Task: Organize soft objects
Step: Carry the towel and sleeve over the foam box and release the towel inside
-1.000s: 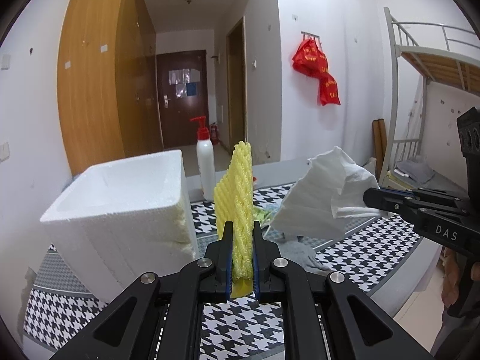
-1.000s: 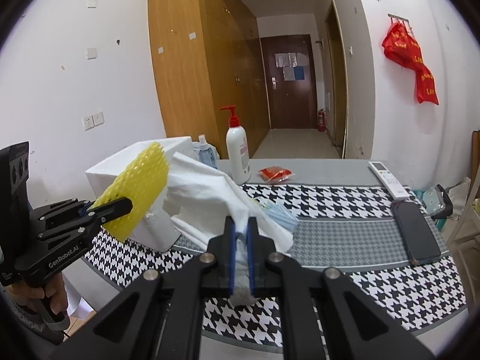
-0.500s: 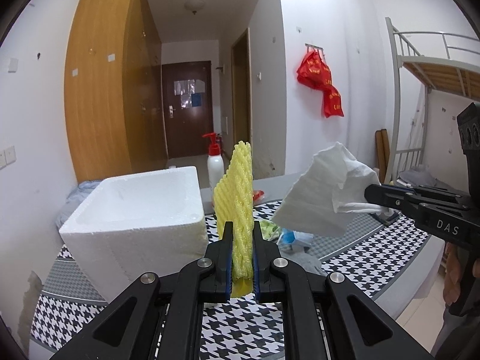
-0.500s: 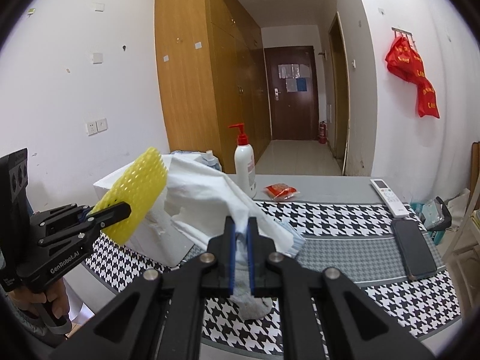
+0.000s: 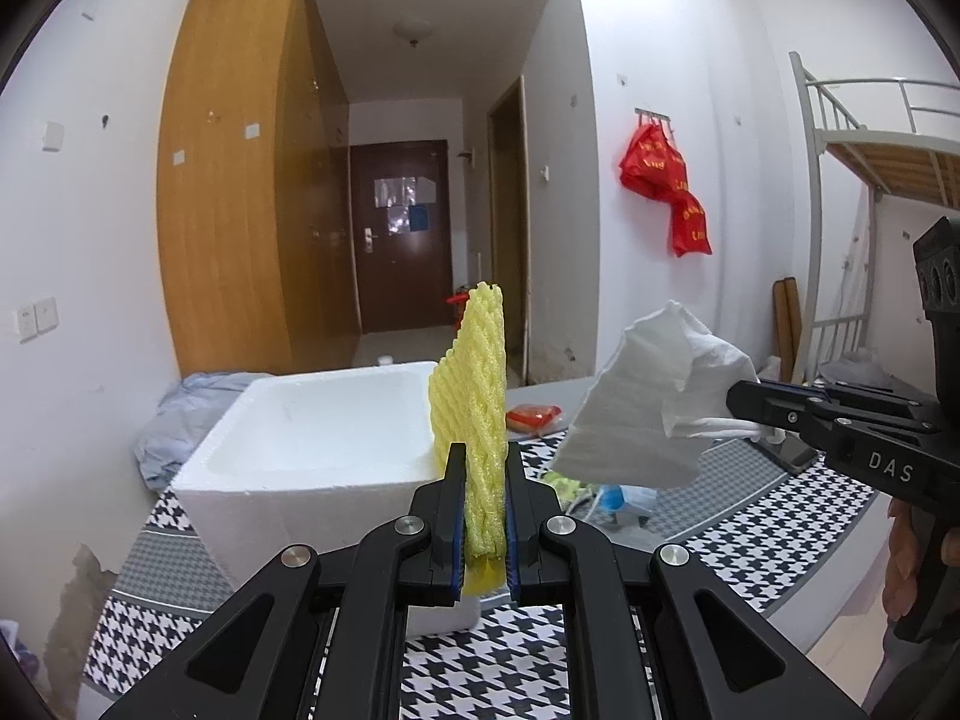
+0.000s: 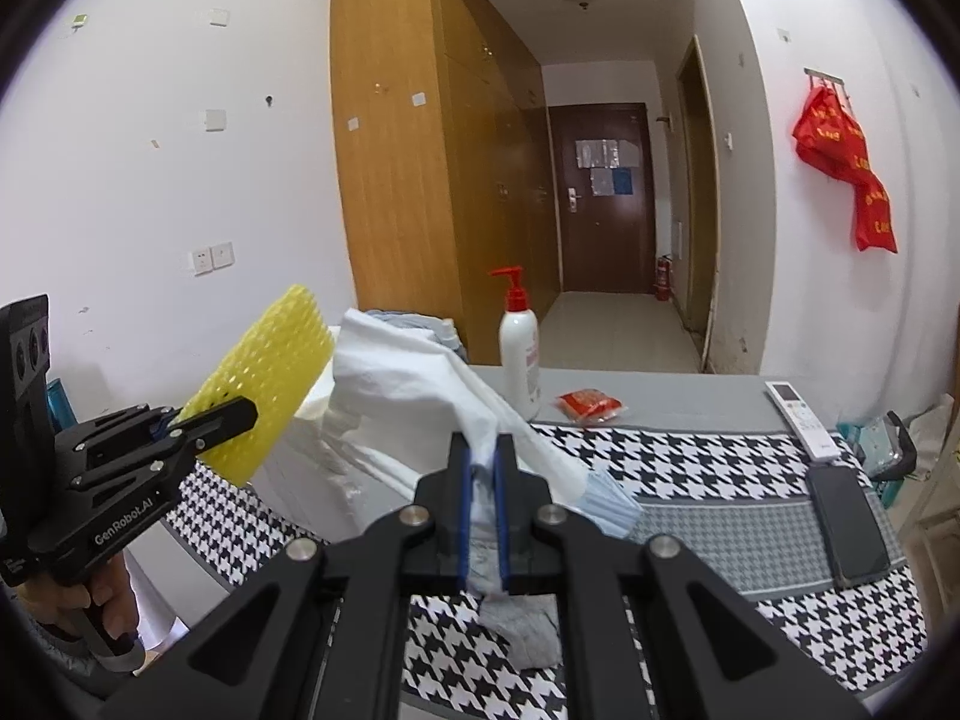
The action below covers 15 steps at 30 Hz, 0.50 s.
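With my left hand-held gripper (image 5: 485, 516) clamped on the yellow foam net (image 5: 474, 414) and my right hand-held gripper (image 6: 480, 510) pinching the white tissue (image 6: 420, 396), both raised near the foam box (image 5: 312, 444), I should next lower them inside.
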Available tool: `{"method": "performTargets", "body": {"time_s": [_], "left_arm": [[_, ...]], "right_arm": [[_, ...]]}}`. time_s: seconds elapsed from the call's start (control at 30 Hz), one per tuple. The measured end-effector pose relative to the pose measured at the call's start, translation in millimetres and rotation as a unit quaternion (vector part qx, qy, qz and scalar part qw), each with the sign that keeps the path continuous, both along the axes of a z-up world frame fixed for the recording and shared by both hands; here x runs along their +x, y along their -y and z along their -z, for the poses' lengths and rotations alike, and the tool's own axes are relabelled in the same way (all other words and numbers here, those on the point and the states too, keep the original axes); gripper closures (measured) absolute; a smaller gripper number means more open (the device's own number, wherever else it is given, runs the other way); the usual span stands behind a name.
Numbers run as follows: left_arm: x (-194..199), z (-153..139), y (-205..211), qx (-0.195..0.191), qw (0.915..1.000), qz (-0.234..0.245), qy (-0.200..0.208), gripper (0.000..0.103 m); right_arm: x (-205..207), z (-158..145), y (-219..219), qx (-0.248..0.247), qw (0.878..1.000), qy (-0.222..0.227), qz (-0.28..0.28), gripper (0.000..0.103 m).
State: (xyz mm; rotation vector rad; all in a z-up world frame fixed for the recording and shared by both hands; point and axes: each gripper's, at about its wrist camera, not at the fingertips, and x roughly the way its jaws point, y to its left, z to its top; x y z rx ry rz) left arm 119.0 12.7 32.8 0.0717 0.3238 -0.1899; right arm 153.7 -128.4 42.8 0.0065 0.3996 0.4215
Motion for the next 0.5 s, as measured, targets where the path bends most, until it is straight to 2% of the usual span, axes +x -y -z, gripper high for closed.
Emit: {"method": "performTargets", "body": {"time_s": [0.5], "left_arm": [[-2.5,-10.0,-25.7,-0.003,0.9991,-0.040,0.014,0.093]], "right_arm": [[9.5,-14.4,-26.1,-0.004,0.999,0.018,-0.041,0.094]]}}
